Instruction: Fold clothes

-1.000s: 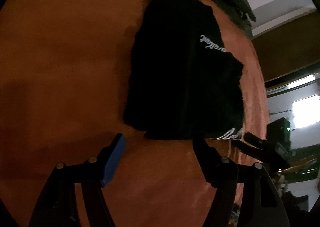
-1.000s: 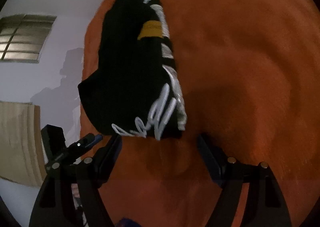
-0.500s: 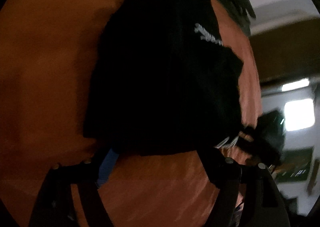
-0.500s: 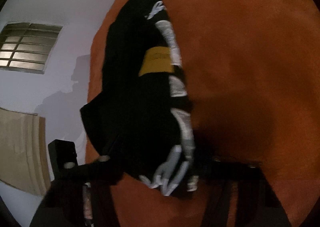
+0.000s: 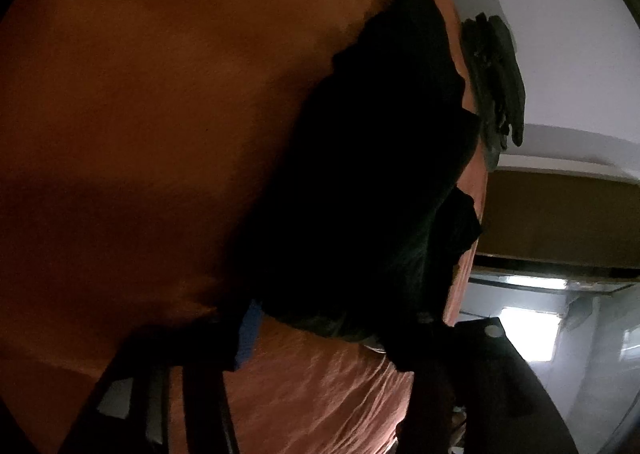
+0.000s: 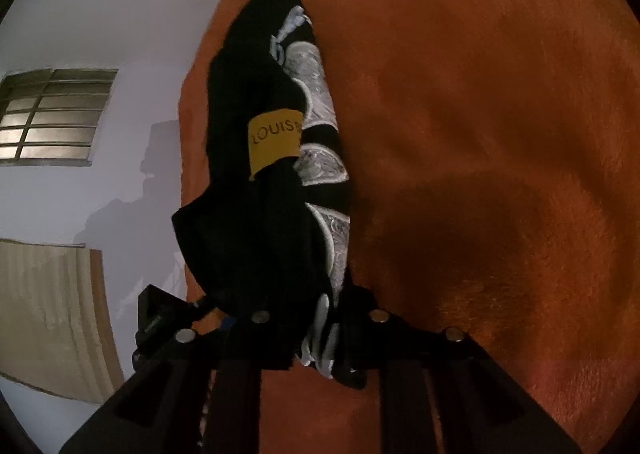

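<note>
Black folded printed cotton garment (image 6: 256,222) is pinched by right gripper (image 6: 316,338); left gripper (image 5: 320,338), fingers closing, unseated, could let it unfold.

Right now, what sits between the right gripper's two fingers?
In the right wrist view, the near edge of the black garment, with its white print, is bunched between the right gripper fingers, which have just closed on it.

"louis" in dark letters, cut off at the fold, on a yellow rectangular cloth label (image 6: 275,142) sewn to the black garment (image 6: 256,214); white embroidered script beside it unreadable.
</note>
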The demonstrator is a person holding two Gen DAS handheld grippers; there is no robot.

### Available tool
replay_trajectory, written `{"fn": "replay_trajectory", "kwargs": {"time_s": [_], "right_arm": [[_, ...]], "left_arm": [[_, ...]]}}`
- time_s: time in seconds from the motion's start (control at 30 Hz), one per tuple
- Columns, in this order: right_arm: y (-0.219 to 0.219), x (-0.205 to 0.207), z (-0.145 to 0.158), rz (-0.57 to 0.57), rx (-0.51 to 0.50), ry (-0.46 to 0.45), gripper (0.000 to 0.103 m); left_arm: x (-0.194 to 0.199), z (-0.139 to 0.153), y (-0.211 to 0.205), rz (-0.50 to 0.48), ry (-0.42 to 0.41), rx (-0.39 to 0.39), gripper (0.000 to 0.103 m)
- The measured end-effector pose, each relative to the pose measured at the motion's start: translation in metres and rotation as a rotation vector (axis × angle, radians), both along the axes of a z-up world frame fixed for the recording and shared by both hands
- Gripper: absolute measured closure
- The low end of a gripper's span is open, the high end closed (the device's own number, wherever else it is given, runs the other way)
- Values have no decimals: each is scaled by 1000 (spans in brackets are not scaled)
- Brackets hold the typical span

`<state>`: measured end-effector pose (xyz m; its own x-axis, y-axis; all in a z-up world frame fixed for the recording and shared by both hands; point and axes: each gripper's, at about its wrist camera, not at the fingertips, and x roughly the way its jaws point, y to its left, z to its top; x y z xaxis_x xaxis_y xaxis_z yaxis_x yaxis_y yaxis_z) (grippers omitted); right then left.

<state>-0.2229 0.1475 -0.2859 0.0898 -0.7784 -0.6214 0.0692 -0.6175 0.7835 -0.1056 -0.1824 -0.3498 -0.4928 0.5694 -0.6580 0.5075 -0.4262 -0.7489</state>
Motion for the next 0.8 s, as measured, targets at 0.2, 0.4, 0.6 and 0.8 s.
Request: {"fn": "replay_trajectory", "kwargs": {"time_s": [0.2,0.4,0.6,0.8], "right_arm": [[15,0,-15,8,-80,-89,49],[-2,7,-10,33,-120,-93,38],[-19,12,-9,25,-77,-21,89],[14,43,11,44,-71,-48,90]], "left_arm": [[-8,1,4,-11,19,-10,30],[-10,2,6,-33,68,-79,73],[-3,23,13,-43,110,-161,81],[45,37,32,-1,70,-98,82]]}}
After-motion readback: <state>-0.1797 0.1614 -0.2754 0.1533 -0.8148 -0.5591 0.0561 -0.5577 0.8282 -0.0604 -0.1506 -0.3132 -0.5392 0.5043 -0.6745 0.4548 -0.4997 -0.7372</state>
